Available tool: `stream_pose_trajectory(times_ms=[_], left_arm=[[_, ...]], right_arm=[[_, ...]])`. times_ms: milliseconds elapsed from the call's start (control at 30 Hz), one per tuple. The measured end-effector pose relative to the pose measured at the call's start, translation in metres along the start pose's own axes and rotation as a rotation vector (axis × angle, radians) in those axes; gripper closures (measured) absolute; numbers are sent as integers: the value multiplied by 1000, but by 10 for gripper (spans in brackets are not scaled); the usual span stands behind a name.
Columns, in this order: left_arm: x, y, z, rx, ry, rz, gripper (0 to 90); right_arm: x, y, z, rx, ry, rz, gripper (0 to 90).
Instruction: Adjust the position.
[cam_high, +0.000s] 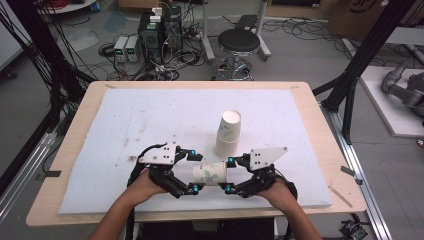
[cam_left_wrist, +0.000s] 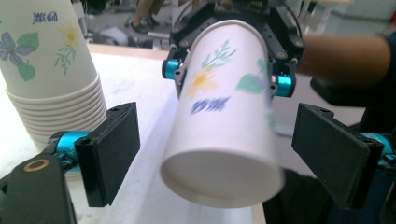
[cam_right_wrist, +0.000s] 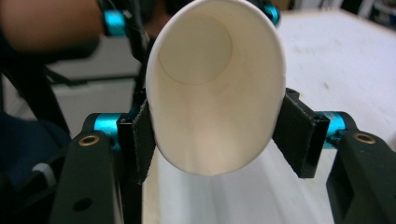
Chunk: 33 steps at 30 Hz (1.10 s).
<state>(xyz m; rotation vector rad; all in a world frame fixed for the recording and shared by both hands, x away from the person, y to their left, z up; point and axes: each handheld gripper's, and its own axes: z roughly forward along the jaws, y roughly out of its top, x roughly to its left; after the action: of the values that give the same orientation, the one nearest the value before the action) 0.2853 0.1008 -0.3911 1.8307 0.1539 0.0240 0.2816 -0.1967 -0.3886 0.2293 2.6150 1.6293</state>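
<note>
A white paper cup with a flower print (cam_high: 209, 173) lies level in the air between the two grippers, just above the front of the white foam board (cam_high: 150, 120). My right gripper (cam_right_wrist: 219, 137) is shut on the cup (cam_right_wrist: 215, 93) near its open rim and squeezes the mouth into an oval. My left gripper (cam_left_wrist: 222, 154) stands open around the cup's base end (cam_left_wrist: 224, 135), with both pads clear of the paper. In the high view, the left gripper (cam_high: 197, 173) and the right gripper (cam_high: 229, 175) face each other.
A stack of upside-down matching cups (cam_high: 229, 132) stands on the board just behind the held cup, and shows at the left (cam_left_wrist: 46, 70) in the left gripper view. The board lies on a wooden table (cam_high: 320, 125). A stool (cam_high: 239, 42) and cables are on the floor beyond.
</note>
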Motion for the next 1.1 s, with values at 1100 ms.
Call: stream_pose_trajectory(times_ms=[1100], left_arm=[[7,16,14,361,43,65,210]], right_arm=[[-5,73,31,515,-29,-136,350]])
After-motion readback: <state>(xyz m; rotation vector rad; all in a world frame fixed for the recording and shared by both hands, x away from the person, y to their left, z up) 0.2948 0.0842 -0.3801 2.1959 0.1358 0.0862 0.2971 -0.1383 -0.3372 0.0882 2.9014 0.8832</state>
